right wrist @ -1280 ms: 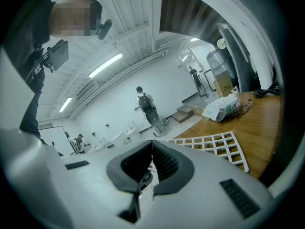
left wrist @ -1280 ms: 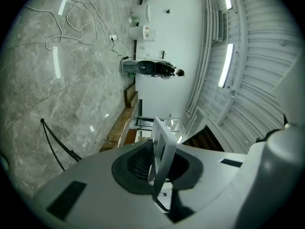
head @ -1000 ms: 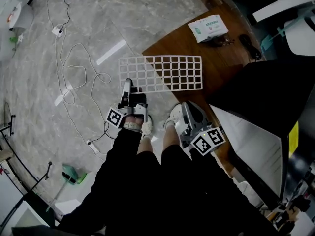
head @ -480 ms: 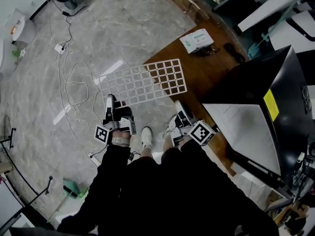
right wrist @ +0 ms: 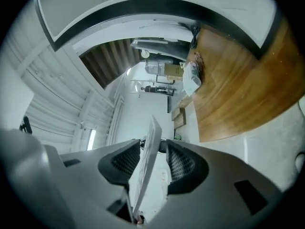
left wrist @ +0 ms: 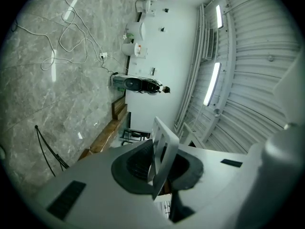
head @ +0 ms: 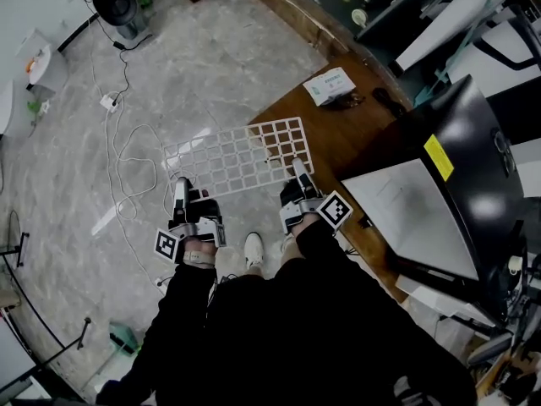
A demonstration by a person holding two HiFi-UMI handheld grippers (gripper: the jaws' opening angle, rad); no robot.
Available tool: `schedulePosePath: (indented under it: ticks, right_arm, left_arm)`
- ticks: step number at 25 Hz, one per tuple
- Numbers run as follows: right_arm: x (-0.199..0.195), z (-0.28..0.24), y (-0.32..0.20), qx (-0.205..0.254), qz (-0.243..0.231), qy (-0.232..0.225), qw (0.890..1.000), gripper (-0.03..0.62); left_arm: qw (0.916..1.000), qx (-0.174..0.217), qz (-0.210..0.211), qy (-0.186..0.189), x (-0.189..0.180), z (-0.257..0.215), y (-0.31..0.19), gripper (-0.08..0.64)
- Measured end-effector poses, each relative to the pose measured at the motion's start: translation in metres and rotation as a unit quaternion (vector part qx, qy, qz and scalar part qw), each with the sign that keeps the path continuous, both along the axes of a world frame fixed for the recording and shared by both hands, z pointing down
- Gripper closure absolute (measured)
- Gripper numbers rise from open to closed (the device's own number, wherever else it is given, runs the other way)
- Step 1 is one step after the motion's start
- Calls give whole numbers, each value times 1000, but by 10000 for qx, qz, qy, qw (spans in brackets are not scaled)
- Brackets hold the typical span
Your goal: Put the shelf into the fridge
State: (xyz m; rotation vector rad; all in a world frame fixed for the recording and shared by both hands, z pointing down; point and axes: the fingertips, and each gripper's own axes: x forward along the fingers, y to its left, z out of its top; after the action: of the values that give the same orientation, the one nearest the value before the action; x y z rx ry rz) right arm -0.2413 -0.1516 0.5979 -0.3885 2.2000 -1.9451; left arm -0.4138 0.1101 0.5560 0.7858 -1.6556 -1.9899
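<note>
Well left of the fridge (head: 473, 167), our left gripper (head: 179, 193) clamps the near edge of the white grid shelf (head: 232, 155) — held out over the floor (head: 211, 66), left of the fridge. Nearer the fridge, our right gripper (head: 297, 172) is opening — the shelf's edge sits between its jaws, unpressed.

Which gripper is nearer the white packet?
Right. The right gripper, jaws opening around the shelf, is at the end facing the packet; the left gripper clamps the opposite end.
</note>
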Motion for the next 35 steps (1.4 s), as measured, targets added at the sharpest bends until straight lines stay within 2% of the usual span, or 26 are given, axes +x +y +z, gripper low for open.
schedulePosePath:
  ticks: [3, 5, 9, 12, 19, 25, 30, 35]
  right_arm:
    - [1, -7, -1, 93, 83, 152, 9998, 455]
    - [1, -14, 0, 110, 115, 170, 9997, 522]
    - [6, -33, 4, -13, 271, -188, 9995, 550]
    - [17, -49, 6, -108, 463, -468, 9978, 557]
    - [69, -70, 16, -108, 1038, -583, 9928, 560]
    - [127, -77, 24, -73, 1660, -643, 9840, 561]
    - [165, -85, 31, -178, 1995, -748, 9769, 561]
    - [215, -96, 32, -169, 2355, -862, 9679, 561]
  left_arm:
    - [10000, -9, 43, -72, 6, -9, 8, 523]
    - [9999, -7, 75, -140, 7, -15, 10, 523]
    - [9998, 32, 140, -99, 11, -22, 11, 523]
    - [9994, 0, 325, -154, 15, -31, 8, 523]
    - [9947, -62, 983, -308, 30, -49, -8, 523]
    - [9849, -93, 1694, -355, 52, -52, -36, 525]
    - [9793, -152, 1995, -321, 70, -53, -56, 525]
    - [9695, -131, 2404, -461, 102, -62, -85, 526]
